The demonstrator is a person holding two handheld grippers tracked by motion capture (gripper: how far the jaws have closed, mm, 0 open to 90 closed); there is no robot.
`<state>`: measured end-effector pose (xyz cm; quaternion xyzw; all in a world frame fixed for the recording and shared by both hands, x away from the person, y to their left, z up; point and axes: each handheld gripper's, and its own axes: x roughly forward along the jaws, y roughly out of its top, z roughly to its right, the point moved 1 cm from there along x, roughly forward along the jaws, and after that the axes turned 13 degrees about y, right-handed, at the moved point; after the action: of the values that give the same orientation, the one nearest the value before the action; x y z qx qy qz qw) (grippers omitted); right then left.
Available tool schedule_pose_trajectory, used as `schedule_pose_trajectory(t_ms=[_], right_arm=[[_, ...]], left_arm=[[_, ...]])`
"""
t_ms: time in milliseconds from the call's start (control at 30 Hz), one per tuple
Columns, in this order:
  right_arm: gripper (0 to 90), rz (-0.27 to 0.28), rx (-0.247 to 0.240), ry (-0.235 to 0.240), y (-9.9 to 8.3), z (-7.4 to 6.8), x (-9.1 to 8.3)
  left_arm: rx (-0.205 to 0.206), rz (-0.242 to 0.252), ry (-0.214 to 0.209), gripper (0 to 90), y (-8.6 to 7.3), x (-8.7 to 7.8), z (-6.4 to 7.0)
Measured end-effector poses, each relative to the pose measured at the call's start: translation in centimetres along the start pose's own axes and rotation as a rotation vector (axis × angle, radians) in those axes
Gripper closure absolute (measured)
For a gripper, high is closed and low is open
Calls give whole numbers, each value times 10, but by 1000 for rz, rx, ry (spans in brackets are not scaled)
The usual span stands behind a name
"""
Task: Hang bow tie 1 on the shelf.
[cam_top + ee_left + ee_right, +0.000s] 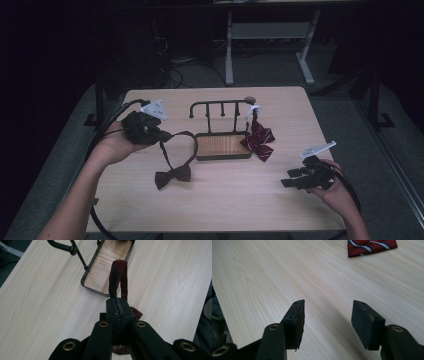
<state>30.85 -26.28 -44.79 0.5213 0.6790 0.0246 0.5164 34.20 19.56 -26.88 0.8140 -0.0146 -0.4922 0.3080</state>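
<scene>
Bare tabletop (235, 200) runs wide across the lower middle of the high view. At centre the black hanger rack (220, 106) and its wooden tray (223, 145) block passage, with the dark bow tie (172, 176) lower left and the striped bow tie (258, 137) right.

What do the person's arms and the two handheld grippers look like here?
Both forearms are bare, with no sleeves in sight. The left gripper and right gripper are black, each topped by a grey three-cornered plate and trailing a black cable. Their jaws are flat black pads on black links with brass-coloured rivets.
</scene>
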Motion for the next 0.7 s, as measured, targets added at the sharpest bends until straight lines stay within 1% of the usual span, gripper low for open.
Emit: schedule_pose_trajectory(t_ms=[200,333,467,700], right_arm=[[441,2,1,1,0,-1,0],[440,4,-1,1,0,0,0],[441,3,0,1,1,-1,0],[440,2,-2,-3,0,-1,-1]], left_arm=[[4,-4,0,899,7,2,-4],[-4,-8,-3,899,12,4,-7],[10,-22,1,899,17,6,-10],[14,-40,8,899,27,8,-15]])
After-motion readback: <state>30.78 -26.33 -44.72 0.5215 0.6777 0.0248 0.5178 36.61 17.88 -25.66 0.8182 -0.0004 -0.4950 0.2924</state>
